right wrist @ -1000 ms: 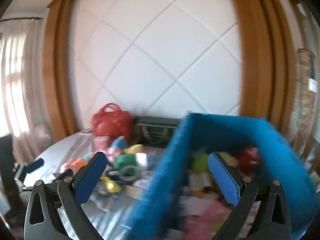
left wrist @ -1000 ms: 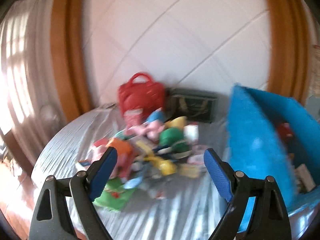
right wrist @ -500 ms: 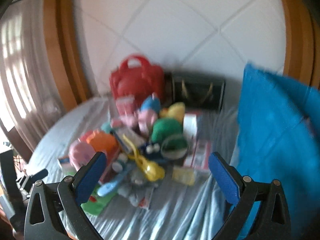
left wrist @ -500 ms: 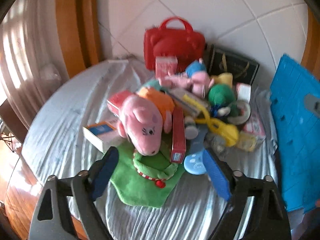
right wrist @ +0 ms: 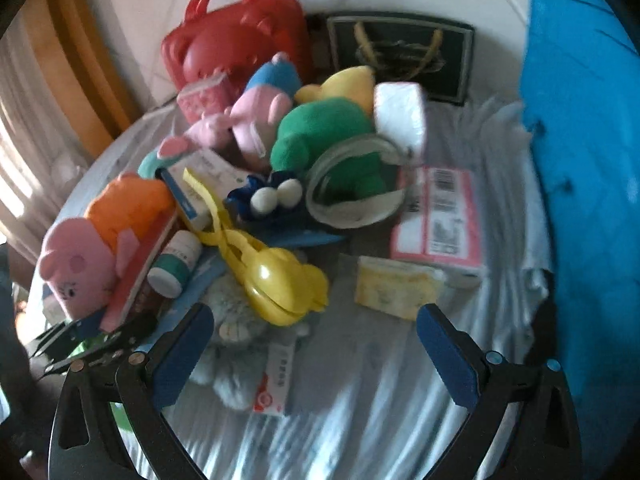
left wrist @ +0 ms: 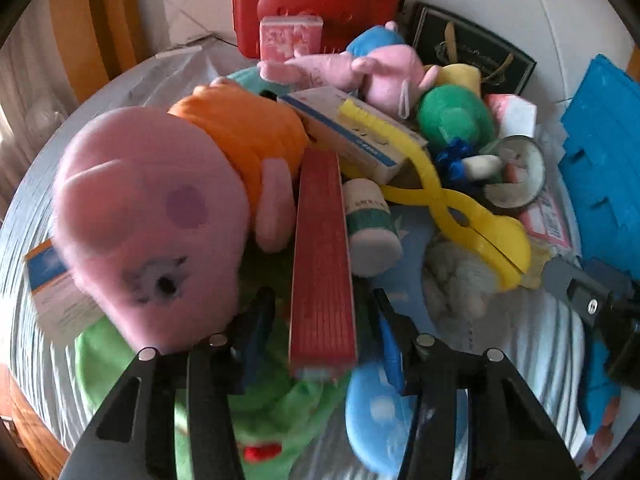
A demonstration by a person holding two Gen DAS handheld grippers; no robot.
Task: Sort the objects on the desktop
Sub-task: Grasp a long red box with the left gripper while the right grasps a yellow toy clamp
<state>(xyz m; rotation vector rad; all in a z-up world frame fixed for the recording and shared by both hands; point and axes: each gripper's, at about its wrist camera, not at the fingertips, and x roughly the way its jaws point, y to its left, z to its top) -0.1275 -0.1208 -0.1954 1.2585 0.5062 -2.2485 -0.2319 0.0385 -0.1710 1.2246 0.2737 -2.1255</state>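
Now both grippers hang low over the toy heap.

Left gripper [left wrist: 320, 336], bottom centre, has been narrowing around the red box [left wrist: 322, 264]; contact unclear. Right gripper [right wrist: 316, 340] gapes empty above grey cloth [right wrist: 400, 400]. Beyond: yellow tongs [right wrist: 276, 276], green plush [right wrist: 324, 140], red bag [right wrist: 236, 40] upper left.

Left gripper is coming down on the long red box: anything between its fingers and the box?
Nothing visible. The left gripper, jaws just closing, straddles the near end of the red box. The pink pig plush crowds its left side and a white bottle its right.
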